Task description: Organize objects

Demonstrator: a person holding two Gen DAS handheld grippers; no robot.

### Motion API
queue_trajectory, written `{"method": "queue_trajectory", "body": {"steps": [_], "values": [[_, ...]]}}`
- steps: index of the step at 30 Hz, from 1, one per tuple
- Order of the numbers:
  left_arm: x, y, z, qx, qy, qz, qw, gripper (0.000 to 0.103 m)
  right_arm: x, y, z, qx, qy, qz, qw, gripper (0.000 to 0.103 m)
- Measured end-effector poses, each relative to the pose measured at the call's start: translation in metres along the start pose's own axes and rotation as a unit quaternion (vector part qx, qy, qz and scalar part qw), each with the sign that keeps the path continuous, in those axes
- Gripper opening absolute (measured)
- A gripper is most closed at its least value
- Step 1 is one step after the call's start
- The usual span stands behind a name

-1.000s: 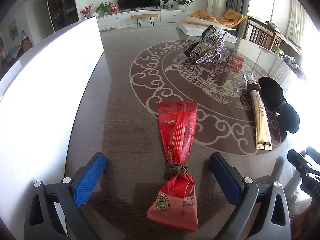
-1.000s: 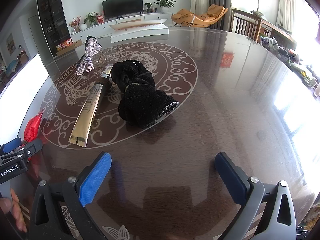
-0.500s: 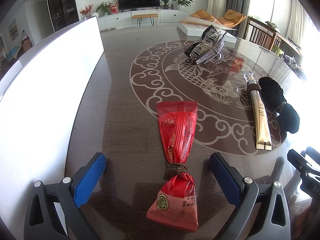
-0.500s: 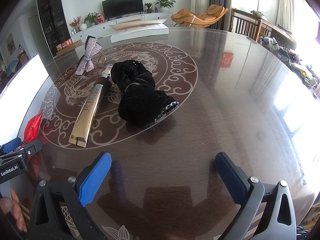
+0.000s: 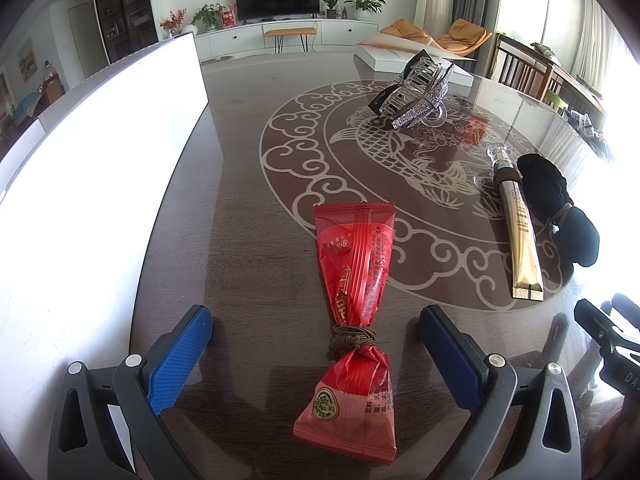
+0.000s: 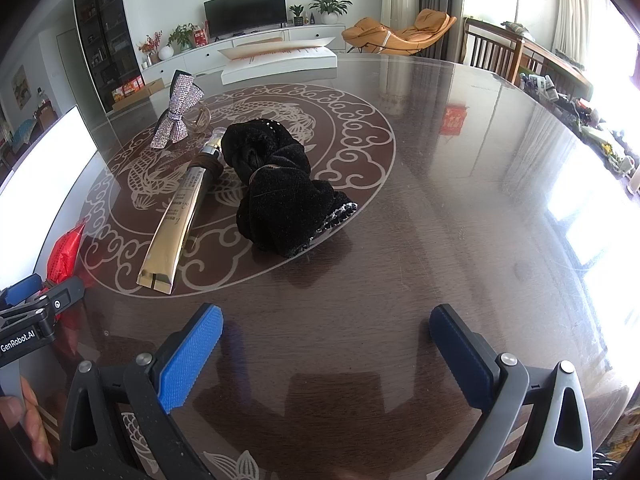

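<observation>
Left tool (image 5: 316, 354) is held apart, straddling the red packet (image 5: 354, 280) at lower centre of the tabletop (image 5: 240, 208), presumably for pickup. Right tool (image 6: 326, 350) is also apart, empty, below the black cloth (image 6: 280, 192).

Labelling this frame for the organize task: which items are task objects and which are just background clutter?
Task objects:
red snack packet, lying between the open left gripper fingers
gold tube
black scrunchie
rhinestone bow clip
white box, probably the container

Background:
flat white box at the far edge
TV, orange lounger
</observation>
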State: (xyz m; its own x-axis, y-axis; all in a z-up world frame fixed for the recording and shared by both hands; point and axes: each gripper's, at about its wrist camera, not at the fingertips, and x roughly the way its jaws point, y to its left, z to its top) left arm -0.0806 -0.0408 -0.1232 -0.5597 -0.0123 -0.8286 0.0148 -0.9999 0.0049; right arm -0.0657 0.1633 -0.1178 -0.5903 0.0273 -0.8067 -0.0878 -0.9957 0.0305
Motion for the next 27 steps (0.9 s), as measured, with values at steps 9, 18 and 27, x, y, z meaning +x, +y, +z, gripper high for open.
{"method": "queue_trajectory", "body": {"steps": [9,18,27], "values": [[0.000,0.000,0.000,0.000,0.000,0.000,1.0000,0.103,0.001,-0.001,0.000,-0.002,0.004,-0.001,1.000,0.103],[-0.005,0.001,-0.001,0.001,0.000,-0.002,1.0000,0.103,0.040,-0.013,0.067,0.024,0.046,-0.029,0.998,0.084],[-0.002,0.004,0.015,0.033,0.038,-0.020,0.9985,0.088,0.004,0.015,0.076,0.024,0.110,0.105,0.988,0.078]]}}
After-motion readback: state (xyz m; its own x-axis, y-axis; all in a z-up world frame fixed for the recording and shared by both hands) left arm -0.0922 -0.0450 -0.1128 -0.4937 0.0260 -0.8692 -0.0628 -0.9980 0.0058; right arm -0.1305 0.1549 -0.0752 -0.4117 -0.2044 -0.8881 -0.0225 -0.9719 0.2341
